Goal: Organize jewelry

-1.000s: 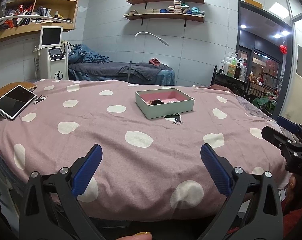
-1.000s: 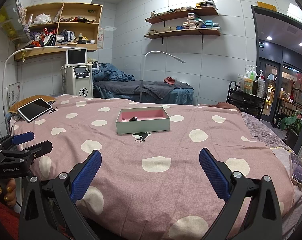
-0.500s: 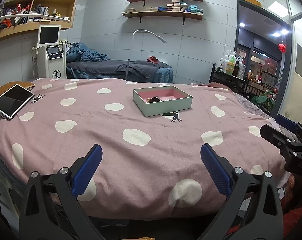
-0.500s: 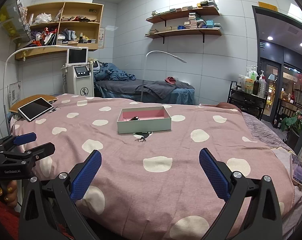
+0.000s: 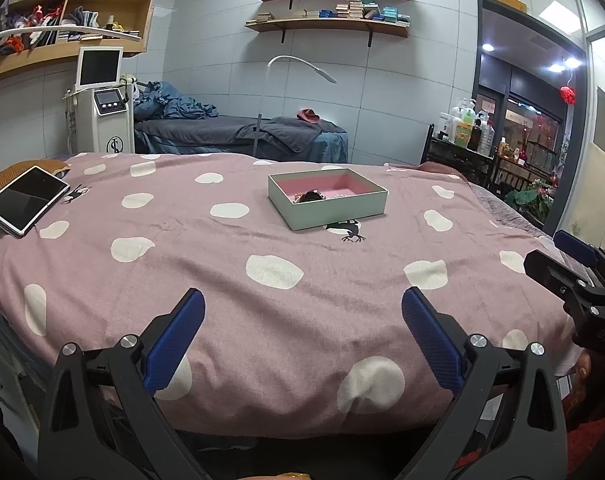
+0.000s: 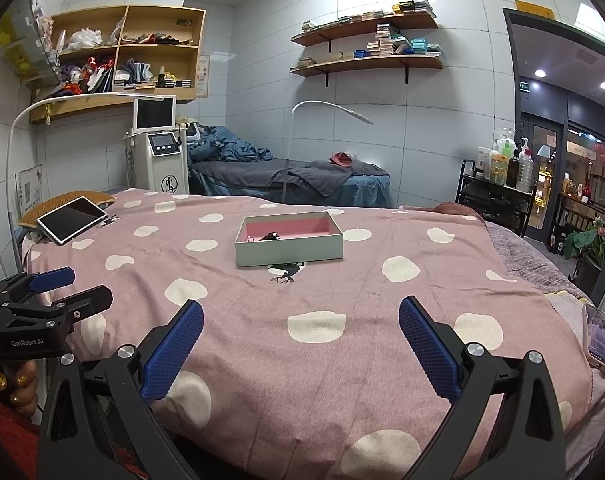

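Both grippers level, fingers (image 5: 174, 340) spread.

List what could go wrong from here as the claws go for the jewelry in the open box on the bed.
1. The box sits on a soft, wrinkled bedspread; pressing into it could tip or slide it.
2. The jewelry is a small dark cluster against the near wall, so the open left claw or right claw may snag several pieces or strike the rim.
3. The phone lies at the bed's right edge and could be knocked off.
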The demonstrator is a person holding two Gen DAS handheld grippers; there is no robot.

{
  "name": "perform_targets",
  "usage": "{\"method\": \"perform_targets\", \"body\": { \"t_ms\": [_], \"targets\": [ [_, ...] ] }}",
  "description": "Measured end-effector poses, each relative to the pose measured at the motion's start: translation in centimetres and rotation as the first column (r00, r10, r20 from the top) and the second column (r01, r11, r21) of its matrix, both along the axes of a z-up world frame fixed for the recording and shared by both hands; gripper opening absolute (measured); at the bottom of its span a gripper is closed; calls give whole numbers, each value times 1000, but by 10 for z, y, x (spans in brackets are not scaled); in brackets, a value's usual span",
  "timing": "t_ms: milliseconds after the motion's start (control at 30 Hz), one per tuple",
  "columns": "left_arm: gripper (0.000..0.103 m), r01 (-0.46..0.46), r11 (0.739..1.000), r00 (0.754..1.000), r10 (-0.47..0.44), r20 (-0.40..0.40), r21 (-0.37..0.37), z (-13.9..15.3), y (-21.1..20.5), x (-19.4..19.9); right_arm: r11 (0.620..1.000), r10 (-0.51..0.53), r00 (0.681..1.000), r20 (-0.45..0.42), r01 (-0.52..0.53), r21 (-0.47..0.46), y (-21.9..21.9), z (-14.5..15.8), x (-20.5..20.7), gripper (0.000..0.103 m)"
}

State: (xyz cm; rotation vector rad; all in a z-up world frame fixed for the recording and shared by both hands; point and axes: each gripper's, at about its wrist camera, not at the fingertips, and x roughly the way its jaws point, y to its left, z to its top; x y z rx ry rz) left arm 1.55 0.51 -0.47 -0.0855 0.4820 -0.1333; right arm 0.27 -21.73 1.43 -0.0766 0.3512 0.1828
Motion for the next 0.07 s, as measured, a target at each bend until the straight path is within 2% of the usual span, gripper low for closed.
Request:
{"method": "perform_targets", "body": {
  "t_ms": [67],
  "targets": [
    [97, -1, 1000, 1000, 1, -3, -1, -1, 0, 0, 1000, 1, 1000, -2, -1, 1, 0, -1, 0, 96]
  ]
}}
